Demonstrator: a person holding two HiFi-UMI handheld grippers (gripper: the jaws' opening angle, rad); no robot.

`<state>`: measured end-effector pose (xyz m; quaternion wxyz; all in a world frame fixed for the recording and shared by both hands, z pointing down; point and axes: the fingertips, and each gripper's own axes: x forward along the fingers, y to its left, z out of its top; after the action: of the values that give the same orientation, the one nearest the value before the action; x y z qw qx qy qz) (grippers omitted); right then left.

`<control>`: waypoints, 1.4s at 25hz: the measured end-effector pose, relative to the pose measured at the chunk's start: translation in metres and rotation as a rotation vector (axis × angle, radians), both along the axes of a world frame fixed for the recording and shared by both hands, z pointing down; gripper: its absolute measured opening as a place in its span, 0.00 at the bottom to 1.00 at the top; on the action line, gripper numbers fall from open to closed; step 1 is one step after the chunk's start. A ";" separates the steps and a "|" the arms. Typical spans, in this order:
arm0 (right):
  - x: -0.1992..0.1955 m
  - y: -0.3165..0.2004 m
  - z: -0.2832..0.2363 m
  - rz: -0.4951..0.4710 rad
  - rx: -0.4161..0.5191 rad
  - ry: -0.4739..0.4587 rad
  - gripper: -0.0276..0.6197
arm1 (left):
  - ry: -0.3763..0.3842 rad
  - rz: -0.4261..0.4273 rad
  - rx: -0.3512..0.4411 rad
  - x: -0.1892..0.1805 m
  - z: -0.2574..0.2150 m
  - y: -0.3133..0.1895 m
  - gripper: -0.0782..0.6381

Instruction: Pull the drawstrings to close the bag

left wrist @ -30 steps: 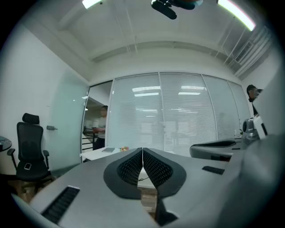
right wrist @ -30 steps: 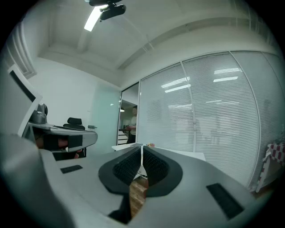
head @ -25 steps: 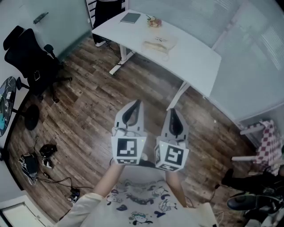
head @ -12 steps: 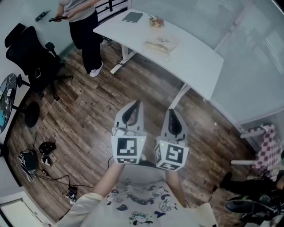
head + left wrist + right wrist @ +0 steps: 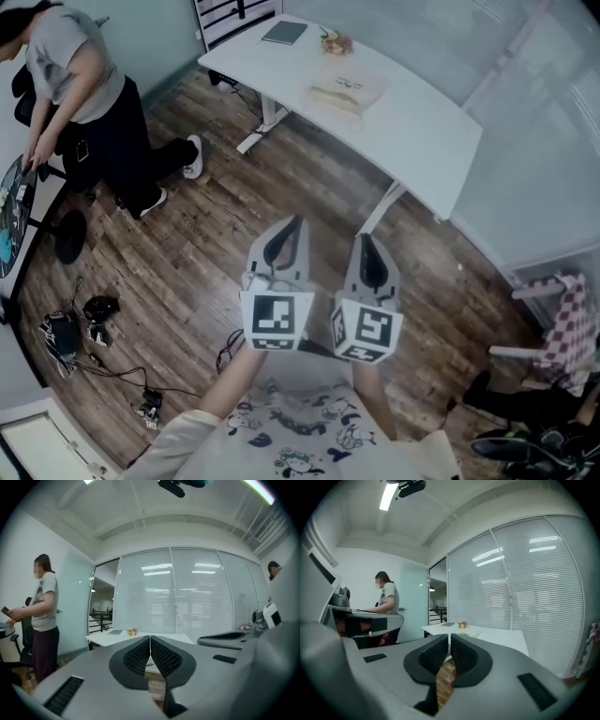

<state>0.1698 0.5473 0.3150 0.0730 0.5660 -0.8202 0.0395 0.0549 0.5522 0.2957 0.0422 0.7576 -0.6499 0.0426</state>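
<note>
A cream drawstring bag [image 5: 343, 91] lies flat on the white table [image 5: 412, 122], far ahead of both grippers. My left gripper [image 5: 292, 225] and right gripper [image 5: 366, 240] are held side by side over the wooden floor, pointing toward the table. Both are shut with nothing between the pads. In the left gripper view the ribbed pads [image 5: 140, 656] meet on a thin line, with the table [image 5: 119, 638] small behind them. In the right gripper view the pads [image 5: 459, 653] also meet, and the bag [image 5: 471, 631] shows small on the table [image 5: 501, 635].
A person [image 5: 80, 103] bends over by the black office chair at the left. A grey notebook [image 5: 284, 33] and a small flower bunch [image 5: 334, 42] sit at the table's far end. Cables [image 5: 75, 337] lie on the floor at the left; a checked cloth [image 5: 570, 314] hangs at the right.
A person has walked from the table's far corner to the chair at the left. Both grippers stay shut and side by side, a little lower in the picture.
</note>
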 end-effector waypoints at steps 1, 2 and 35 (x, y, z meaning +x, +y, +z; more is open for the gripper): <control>-0.002 -0.005 0.002 -0.003 -0.005 0.003 0.09 | -0.003 0.000 -0.004 -0.002 0.002 -0.005 0.17; -0.004 -0.011 0.004 -0.006 -0.010 0.008 0.09 | -0.005 -0.001 -0.008 -0.004 0.004 -0.011 0.17; -0.102 -0.286 0.032 0.171 -0.097 0.066 0.09 | 0.031 0.087 -0.090 -0.137 0.036 -0.304 0.17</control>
<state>0.0679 0.2617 0.3470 0.1234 0.6306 -0.7633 0.0664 -0.0825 0.2485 0.3320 0.0844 0.7831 -0.6130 0.0620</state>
